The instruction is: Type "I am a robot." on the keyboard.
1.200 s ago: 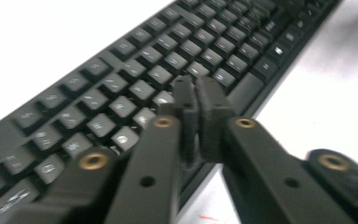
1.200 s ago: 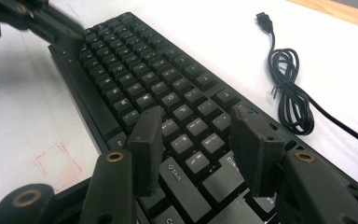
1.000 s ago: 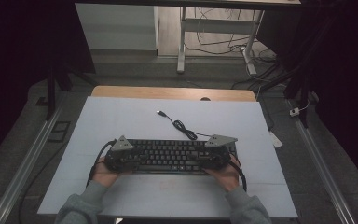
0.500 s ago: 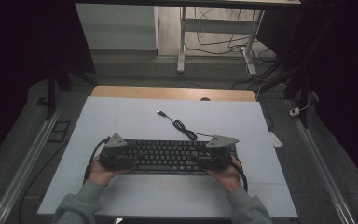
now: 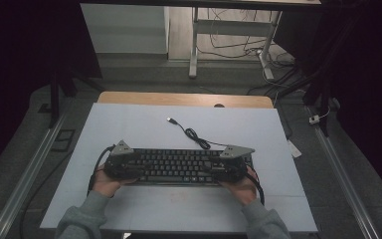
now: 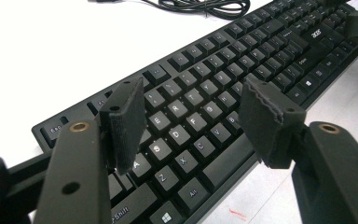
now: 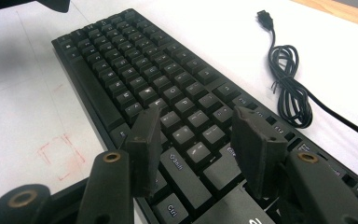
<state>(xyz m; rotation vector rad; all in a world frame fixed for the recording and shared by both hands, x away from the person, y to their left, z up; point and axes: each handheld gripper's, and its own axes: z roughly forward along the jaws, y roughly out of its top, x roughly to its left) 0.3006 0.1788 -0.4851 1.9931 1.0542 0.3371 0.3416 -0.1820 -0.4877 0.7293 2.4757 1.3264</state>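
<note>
So the black keyboard (image 5: 179,167) was lying flat on the white table (image 5: 139,124), near the person's edge, with a gripper at each end. The left gripper (image 6: 191,126) had just been opening up, and its jaws stood apart above the letter keys with nothing pinched between the pads. The right gripper (image 7: 196,149) was the same deal: jaws spread wide over the keys at its own end, not squeezing anything. The keyboard's cable (image 5: 196,137) sat bunched just behind it, with the USB plug (image 5: 170,120) lying loose farther back on the table.
</note>
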